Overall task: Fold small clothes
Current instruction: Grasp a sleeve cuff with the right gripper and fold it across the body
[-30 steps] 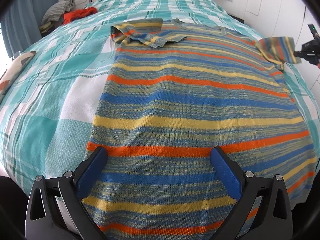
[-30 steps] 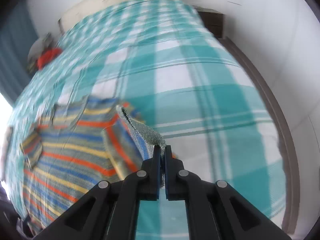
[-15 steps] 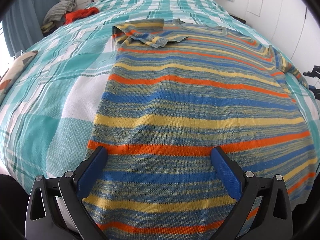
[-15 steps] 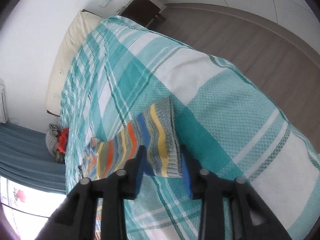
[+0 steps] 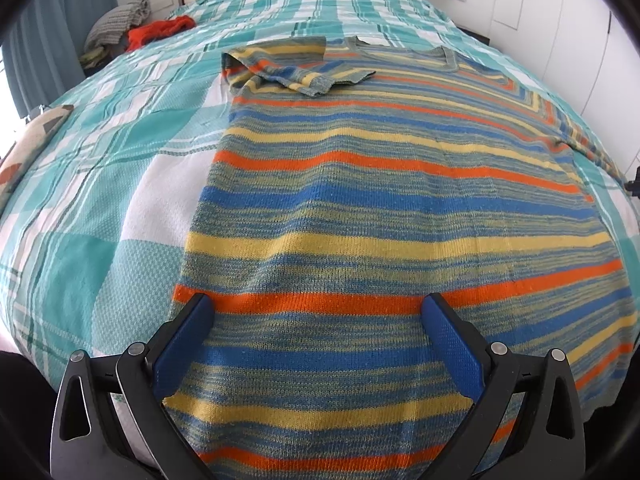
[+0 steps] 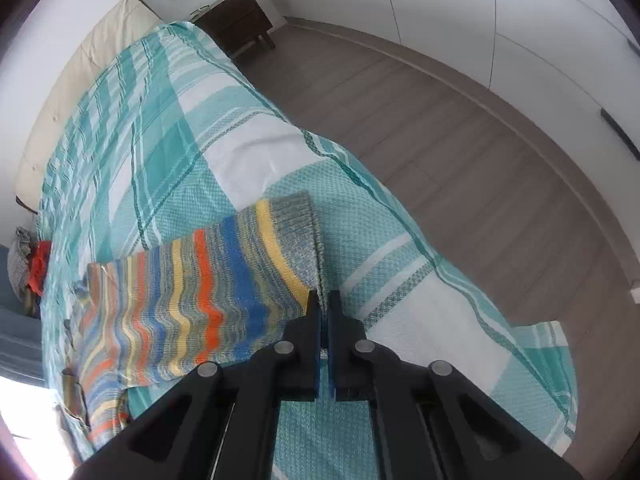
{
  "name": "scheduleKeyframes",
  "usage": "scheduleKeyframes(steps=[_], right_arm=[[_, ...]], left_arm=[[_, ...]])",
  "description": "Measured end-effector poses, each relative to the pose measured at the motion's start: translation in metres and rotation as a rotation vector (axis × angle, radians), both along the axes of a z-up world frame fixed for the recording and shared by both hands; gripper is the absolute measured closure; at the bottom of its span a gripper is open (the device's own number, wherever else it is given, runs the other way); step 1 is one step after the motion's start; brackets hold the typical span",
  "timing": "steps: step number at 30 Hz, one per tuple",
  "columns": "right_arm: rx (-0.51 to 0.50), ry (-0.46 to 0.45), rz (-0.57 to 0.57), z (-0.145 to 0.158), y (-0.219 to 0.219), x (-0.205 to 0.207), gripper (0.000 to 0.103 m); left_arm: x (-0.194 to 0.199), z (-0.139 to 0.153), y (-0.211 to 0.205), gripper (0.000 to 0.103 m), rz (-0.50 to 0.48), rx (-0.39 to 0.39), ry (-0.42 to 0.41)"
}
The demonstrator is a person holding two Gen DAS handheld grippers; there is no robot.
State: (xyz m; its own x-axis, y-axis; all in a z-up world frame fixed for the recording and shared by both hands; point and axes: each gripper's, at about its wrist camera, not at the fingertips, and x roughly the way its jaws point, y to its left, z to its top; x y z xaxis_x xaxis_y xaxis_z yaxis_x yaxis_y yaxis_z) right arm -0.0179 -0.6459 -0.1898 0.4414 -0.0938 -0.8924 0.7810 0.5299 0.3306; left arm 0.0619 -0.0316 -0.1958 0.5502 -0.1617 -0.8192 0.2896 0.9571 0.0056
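A striped knit sweater [image 5: 384, 216] lies flat across a bed covered in a teal-and-white check bedspread [image 5: 120, 184], its body spread open and its hem nearest the left wrist camera. The folding looks barely begun: the far-left sleeve [image 5: 296, 66] is turned in across the chest, while the body shows no fold at all and the right sleeve [image 6: 224, 280] stretches outward toward the bed's right edge. The left gripper [image 5: 320, 332] hangs over the near hem with its blue pads wide apart and nothing between them. The right gripper [image 6: 323, 308] has its jaws pressed together on the ribbed cuff of that right sleeve. Only the left wrist view takes in the whole garment, the folded-in sleeve and a heap of other clothes [image 5: 140, 32] at the far-left corner; only the right wrist view shows the pinch on the cuff, plus the wooden floor [image 6: 460, 140] and a dark nightstand [image 6: 236, 20] beyond the bed.
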Motion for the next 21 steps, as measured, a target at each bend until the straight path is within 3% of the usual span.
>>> scheduleKeyframes(steps=[5, 9, 12, 14, 16, 18, 19, 20, 21], right_arm=[[0.058, -0.042, -0.026, 0.002, -0.010, -0.006, 0.101], [-0.062, 0.022, -0.023, 0.026, -0.011, -0.014, 0.091], [-0.131, -0.051, 0.062, 0.050, 0.004, -0.009, 0.091], [-0.089, -0.138, 0.172, 0.056, 0.020, 0.004, 0.091], [-0.067, -0.160, 0.255, 0.051, 0.038, 0.021, 0.080], [-0.042, -0.131, 0.289, 0.033, 0.049, 0.033, 0.057], [-0.027, -0.094, 0.287, 0.020, 0.050, 0.035, 0.057], [-0.032, -0.053, 0.273, 0.008, 0.050, 0.033, 0.065], [-0.053, -0.045, 0.250, 0.002, 0.048, 0.027, 0.081]], left_arm=[[0.000, 0.000, 0.000, 0.000, -0.008, 0.007, -0.002], [0.000, 0.000, -0.001, 0.000, -0.002, 0.010, -0.001], [0.000, 0.000, -0.002, 0.000, 0.004, 0.012, 0.002], [0.001, 0.001, -0.002, 0.000, 0.006, 0.016, 0.015], [0.004, 0.007, -0.002, 0.001, 0.003, 0.027, 0.056], [0.007, 0.017, 0.001, 0.002, -0.013, 0.036, 0.121], [0.008, 0.025, 0.005, 0.002, -0.019, 0.035, 0.137], [0.009, 0.037, 0.010, 0.002, -0.024, 0.023, 0.134], [0.011, 0.053, 0.015, 0.002, -0.030, 0.001, 0.112]])
